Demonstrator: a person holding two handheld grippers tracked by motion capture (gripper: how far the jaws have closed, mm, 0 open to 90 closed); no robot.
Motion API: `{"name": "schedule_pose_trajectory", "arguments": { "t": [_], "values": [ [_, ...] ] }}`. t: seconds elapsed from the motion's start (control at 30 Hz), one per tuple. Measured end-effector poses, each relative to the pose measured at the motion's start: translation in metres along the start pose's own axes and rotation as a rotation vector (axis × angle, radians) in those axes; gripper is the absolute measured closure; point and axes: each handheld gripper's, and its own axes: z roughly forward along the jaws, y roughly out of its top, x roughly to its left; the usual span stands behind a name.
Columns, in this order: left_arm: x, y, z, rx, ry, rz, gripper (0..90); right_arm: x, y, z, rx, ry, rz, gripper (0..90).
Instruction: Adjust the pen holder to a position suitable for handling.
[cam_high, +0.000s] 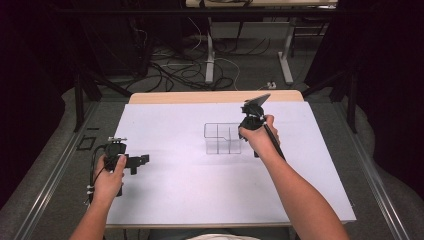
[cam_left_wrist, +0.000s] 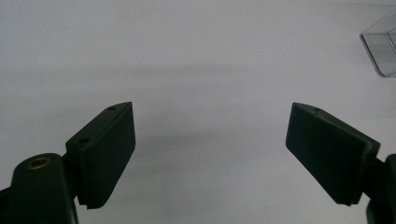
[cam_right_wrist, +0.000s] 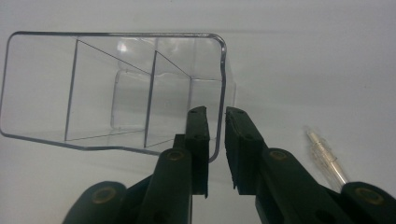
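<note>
A clear plastic box (cam_high: 220, 131) with dividers stands mid-table; its corner (cam_left_wrist: 384, 51) shows at the upper right of the left gripper view. My right gripper (cam_high: 242, 139) comes down on the box's right wall. In the right gripper view the jaws (cam_right_wrist: 217, 140) straddle that wall of the box (cam_right_wrist: 116, 88), one inside and one outside, closed down to a slim gap. My left gripper (cam_high: 142, 161) hovers low over the table's left side, its jaws (cam_left_wrist: 210, 149) wide apart with bare white surface between them.
A clear pen-like tube (cam_right_wrist: 327, 156) lies on the white tabletop (cam_high: 190, 190) just right of the right gripper's jaws. Beyond the table's far edge are table legs and tangled cables (cam_high: 190, 70) on the floor.
</note>
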Motion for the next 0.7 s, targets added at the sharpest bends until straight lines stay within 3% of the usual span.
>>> {"name": "schedule_pose_trajectory", "arguments": {
  "t": [0.27, 0.5, 0.7],
  "values": [
    [0.0, 0.0, 0.0, 0.0, 0.003, 0.0, 15.7, -0.007, -0.001, -0.011, -0.039, 0.05, -0.006, 67.7],
    [0.0, 0.0, 0.0, -0.002, 0.004, 0.0, 15.8, -0.016, -0.003, -0.022, -0.06, 0.062, -0.01, 60.4],
    [-0.001, 0.0, -0.001, 0.009, 0.002, 0.004, 15.7, -0.028, -0.007, -0.03, -0.09, 0.068, -0.042, 54.1]
  ]
}}
